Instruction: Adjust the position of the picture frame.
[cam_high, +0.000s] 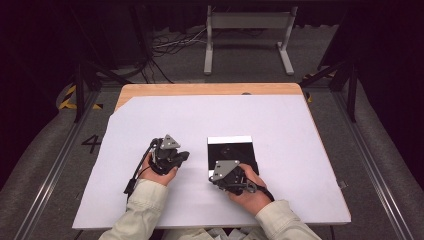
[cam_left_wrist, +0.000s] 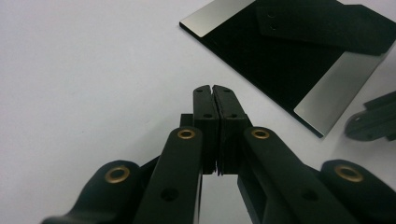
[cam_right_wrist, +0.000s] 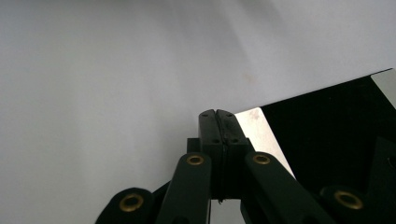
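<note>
Underneath, white sheet (cam_high: 200, 115) covers wooden table (cam_high: 210, 89), grey floor (cam_high: 45, 150) around

Left gripper (cam_high: 183, 156) held low in left hand (cam_high: 159, 169), jaws pressed together, empty. Right gripper (cam_high: 216, 176) in right hand (cam_high: 248, 190), jaws likewise closed, empty. Both forearms entered from bottom, pale sleeves.

A painted 4 (cam_high: 91, 143) — on the floor (cam_high: 60, 150), table's left
</note>
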